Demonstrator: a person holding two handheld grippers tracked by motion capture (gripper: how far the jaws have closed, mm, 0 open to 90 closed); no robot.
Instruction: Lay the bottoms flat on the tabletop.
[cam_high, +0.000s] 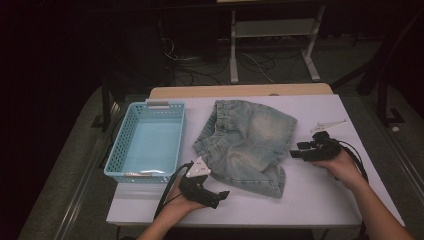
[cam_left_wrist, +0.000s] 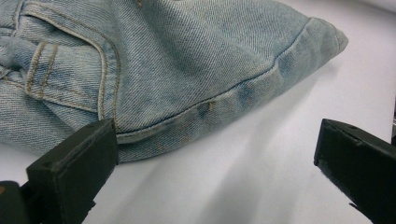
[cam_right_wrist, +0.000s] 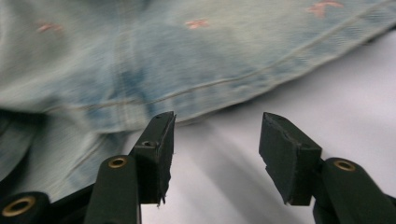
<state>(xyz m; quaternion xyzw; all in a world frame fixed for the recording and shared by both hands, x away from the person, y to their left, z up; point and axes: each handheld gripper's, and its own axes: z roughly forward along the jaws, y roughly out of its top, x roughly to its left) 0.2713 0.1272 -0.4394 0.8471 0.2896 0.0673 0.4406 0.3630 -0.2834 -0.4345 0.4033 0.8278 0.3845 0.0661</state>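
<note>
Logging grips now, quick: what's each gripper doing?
Left gripper: open, empty, beside the denim shorts.
Right gripper: open, empty, at the shorts' hem.

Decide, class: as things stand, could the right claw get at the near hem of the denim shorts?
Probably yes. The right claw sits just off the denim shorts, jaws apart, with bare table between them and the hem; nothing blocks the way.

Bare table (cam_high: 320, 195) beside denim shorts (cam_high: 245, 142)
</note>
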